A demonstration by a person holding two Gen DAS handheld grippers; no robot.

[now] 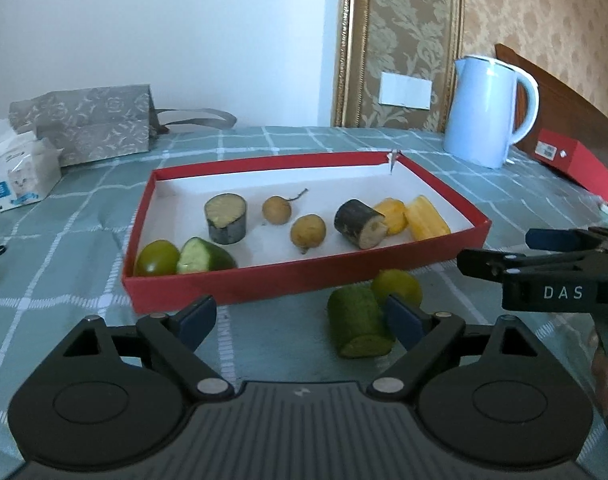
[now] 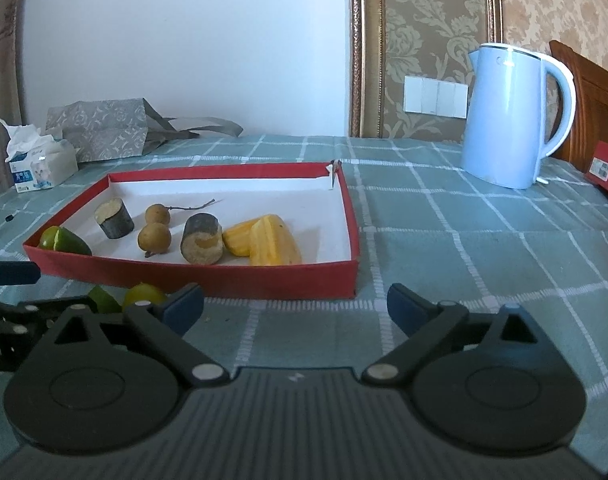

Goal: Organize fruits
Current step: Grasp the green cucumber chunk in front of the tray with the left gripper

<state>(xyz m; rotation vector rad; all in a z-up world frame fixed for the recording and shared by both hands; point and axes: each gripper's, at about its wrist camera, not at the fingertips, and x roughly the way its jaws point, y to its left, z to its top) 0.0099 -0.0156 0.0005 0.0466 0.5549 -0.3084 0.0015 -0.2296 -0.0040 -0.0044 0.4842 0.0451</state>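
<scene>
A red tray (image 1: 264, 280) (image 2: 232, 280) with a white floor holds a green fruit (image 1: 157, 257), a cut cucumber piece (image 1: 202, 256), two dark sugarcane stubs (image 1: 226, 218) (image 1: 360, 224), two brown longans (image 1: 277, 210) (image 1: 308, 230) and yellow pineapple pieces (image 1: 426, 220) (image 2: 272, 240). In front of the tray on the cloth lie a cucumber chunk (image 1: 356, 322) and a green fruit (image 1: 398, 286) (image 2: 144, 294). My left gripper (image 1: 302, 318) is open, the chunk lying against the inner side of its right finger. My right gripper (image 2: 296, 306) is open over bare cloth with nothing between its fingers.
A pale blue kettle (image 1: 488, 112) (image 2: 512, 116) stands at the back right beside a red box (image 1: 576, 160). A tissue pack (image 1: 16, 176) and a grey patterned bag (image 1: 92, 120) lie at the back left. The right gripper's fingers (image 1: 536, 268) show in the left view.
</scene>
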